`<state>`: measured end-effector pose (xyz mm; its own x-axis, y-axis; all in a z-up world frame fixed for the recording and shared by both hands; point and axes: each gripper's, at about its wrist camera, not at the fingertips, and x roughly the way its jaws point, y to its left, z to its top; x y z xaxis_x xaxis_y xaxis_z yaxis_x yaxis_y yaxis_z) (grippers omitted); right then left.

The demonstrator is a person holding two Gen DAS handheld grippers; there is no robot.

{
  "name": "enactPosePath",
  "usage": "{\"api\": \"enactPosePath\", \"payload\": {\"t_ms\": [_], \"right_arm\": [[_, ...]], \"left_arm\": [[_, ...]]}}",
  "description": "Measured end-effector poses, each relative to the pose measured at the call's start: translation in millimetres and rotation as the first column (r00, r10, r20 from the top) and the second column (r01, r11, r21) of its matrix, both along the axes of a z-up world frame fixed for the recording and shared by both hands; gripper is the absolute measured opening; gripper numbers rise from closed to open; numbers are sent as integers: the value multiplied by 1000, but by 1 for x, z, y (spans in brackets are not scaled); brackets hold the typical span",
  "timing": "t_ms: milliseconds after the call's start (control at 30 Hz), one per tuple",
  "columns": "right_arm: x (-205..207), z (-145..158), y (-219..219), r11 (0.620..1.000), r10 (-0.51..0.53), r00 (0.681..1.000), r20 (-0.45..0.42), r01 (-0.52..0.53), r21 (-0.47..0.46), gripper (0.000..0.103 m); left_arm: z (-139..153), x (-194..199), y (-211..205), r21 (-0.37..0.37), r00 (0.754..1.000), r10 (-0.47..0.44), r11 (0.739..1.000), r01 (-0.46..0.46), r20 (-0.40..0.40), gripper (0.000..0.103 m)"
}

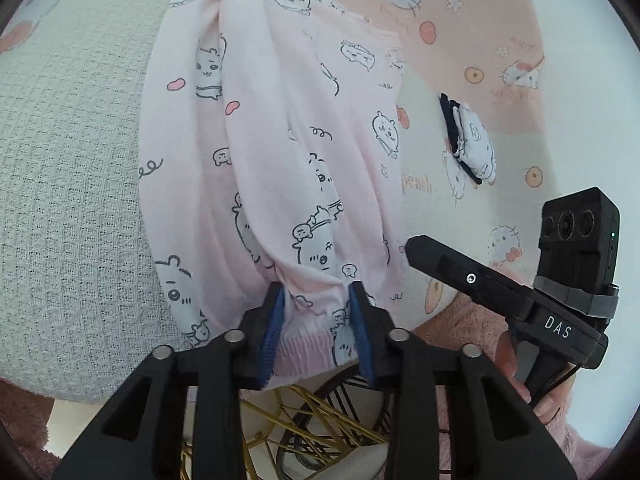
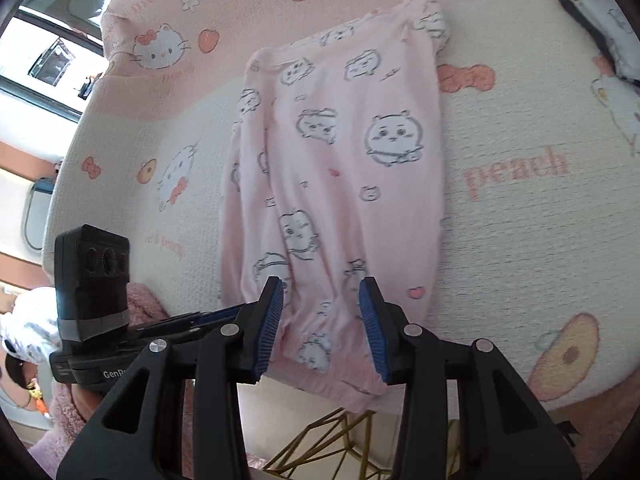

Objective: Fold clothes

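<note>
The left gripper [image 1: 316, 300] pinches the bunched cuff hem of the pink pyjama trousers [image 1: 280, 140]; the right gripper [image 2: 320, 300] straddles the other cuff, jaws spread. The trousers lie on the printed bedspread [image 2: 520, 200]: light, limp cotton, best gripped at hems.

Left wrist camera is sitting right behind the left claw [image 1: 316, 320], looking steeply down and very close over the near edge of the printed blanket [image 1: 500, 60]. It is taking in the pink pajama garment [image 1: 280, 140] lengthwise, with the right claw [image 1: 424, 252] poking in from the right side. Right wrist camera is riding behind the right claw [image 2: 320, 320], also tilting down and close, facing the same way. It is catching the same garment [image 2: 340, 160], the same blanket [image 2: 520, 220], and the left claw's body [image 2: 92, 288] at lower left.
</note>
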<state>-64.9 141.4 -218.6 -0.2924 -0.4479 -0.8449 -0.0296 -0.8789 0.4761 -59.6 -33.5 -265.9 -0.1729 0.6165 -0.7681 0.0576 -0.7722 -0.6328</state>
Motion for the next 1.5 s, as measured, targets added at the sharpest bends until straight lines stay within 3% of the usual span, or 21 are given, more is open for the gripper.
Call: {"api": "enactPosePath", "payload": {"t_ms": [67, 133, 200, 233, 300, 333, 367, 433, 667, 767, 833, 900, 1033, 1100, 1167, 1233, 1367, 1500], "right_arm": [[4, -9, 6, 999, -10, 1000, 27, 9, 44, 41], [5, -20, 9, 997, -5, 998, 58, 0, 81, 41], [4, -24, 4, 992, 18, 998, 66, -26, 122, 41], [3, -23, 0, 989, 33, 998, 62, -41, 141, 41], [1, -20, -9, 983, 62, 997, 44, -68, 169, 41], [0, -19, -12, 981, 67, 997, 43, -73, 178, 41], [0, -20, -13, 981, 64, 997, 46, -71, 183, 41], [1, -23, -7, 989, 31, 997, 66, -41, 144, 41], [-2, -17, 9, 991, -19, 1000, 24, 16, 130, 41], [-6, -24, 1, 982, 25, 999, 44, -33, 184, 41], [-5, -24, -7, 960, 79, 996, 50, -90, 264, 41], [-4, -22, -15, 930, 125, 991, 54, -136, 341, 41], [1, -7, -9, 947, 113, 994, -13, -104, 304, 41], [3, -3, -9, 959, 120, 992, -43, -104, 265, 41], [0, -11, -13, 950, 147, 989, -2, -141, 278, 41], [-1, -20, -14, 936, 155, 987, 39, -160, 313, 42], [-7, -17, -2, 949, 132, 988, 77, -148, 279, 43], [-16, -11, 15, 961, 80, 995, 64, -94, 260, 43]], "left_arm": [[2, 0, -6, 11, 1000, 21, 1000, -21, -4, 22], [8, 0, -16, 91, 998, 59, 994, -57, -16, 22], [3, 1, -25, 151, 995, 95, 984, -97, 17, 30], [-2, 1, -28, 155, 993, 107, 982, -112, 43, 38], [-14, -1, -25, 113, 991, 102, 987, -111, 83, 39], [-16, -2, -20, 86, 992, 95, 991, -102, 83, 34], [-14, -2, -16, 46, 994, 85, 995, -88, 65, 15], [-4, -1, -11, -29, 997, 68, 997, -67, 21, 12], [33, 19, -29, -110, 989, 109, 987, -120, -96, 11], [22, 21, -33, -162, 992, 117, 979, -124, -51, 11], [4, 18, -27, -182, 996, 84, 980, -77, 32, 12], [-4, 17, -23, -224, 996, 71, 973, -56, 61, 13], [15, 18, -23, -295, 997, 71, 953, -69, -5, 18], [27, 18, -26, -359, 995, 91, 928, -103, -49, 18], [39, 18, -28, -407, 990, 90, 905, -126, -105, 18], [44, 17, -28, -416, 988, 80, 900, -127, -129, 18], [26, 5, -42, -349, 994, 102, 930, -113, -49, 18], [35, -22, -54, -305, 991, 91, 945, -117, -97, 18]]}}
